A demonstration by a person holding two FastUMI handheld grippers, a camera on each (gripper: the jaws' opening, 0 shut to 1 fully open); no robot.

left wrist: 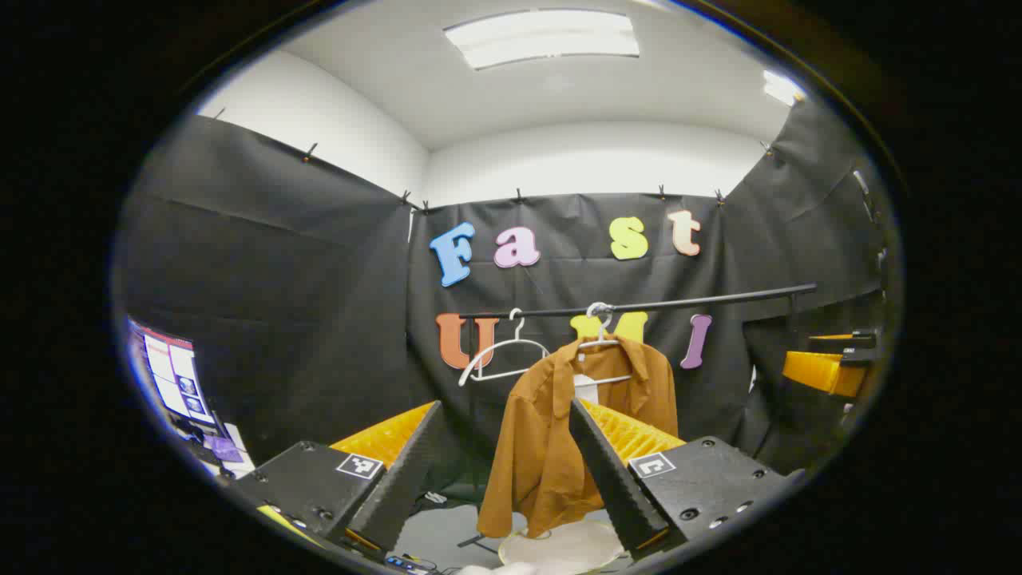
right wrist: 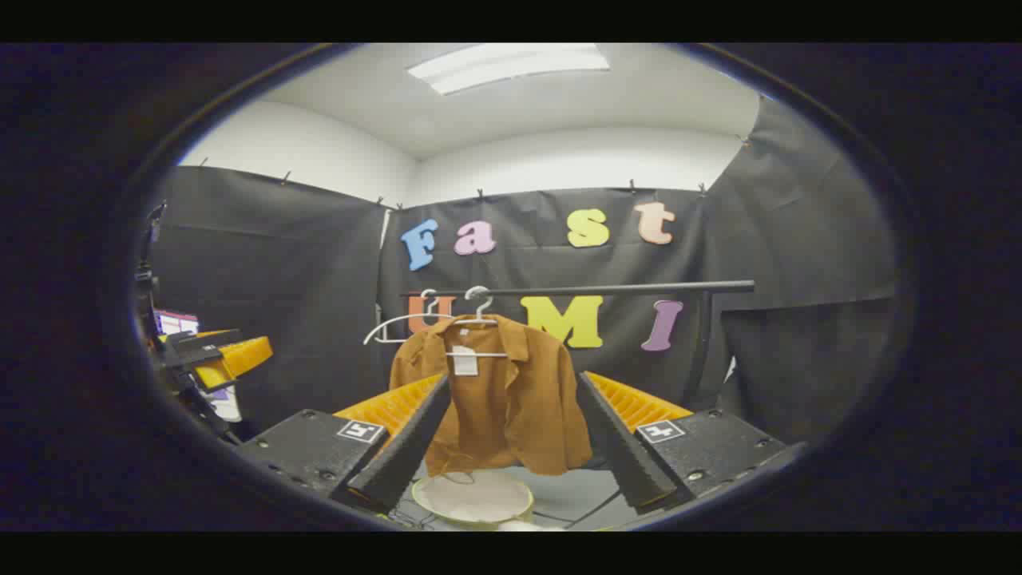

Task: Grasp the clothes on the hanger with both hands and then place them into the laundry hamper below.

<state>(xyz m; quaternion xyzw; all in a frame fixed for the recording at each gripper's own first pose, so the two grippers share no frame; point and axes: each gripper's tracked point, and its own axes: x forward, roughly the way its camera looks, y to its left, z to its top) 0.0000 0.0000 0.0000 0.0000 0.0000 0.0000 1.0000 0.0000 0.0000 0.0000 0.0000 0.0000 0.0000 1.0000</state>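
The brown shirt [right wrist: 499,391] hangs on a white hanger [right wrist: 477,318] from the black rail [right wrist: 591,289], above the round pale laundry hamper [right wrist: 473,497] on the grey floor, and the left gripper [left wrist: 503,479] and right gripper [right wrist: 511,447] both hover well short of it with fingers spread wide and nothing between them. The likely trouble is the collar snagging on the hanger if only one side is pulled, or the shirt dragging the empty hanger [left wrist: 501,355] beside it along. Black cloth walls the booth under a white ceiling light [left wrist: 543,36].
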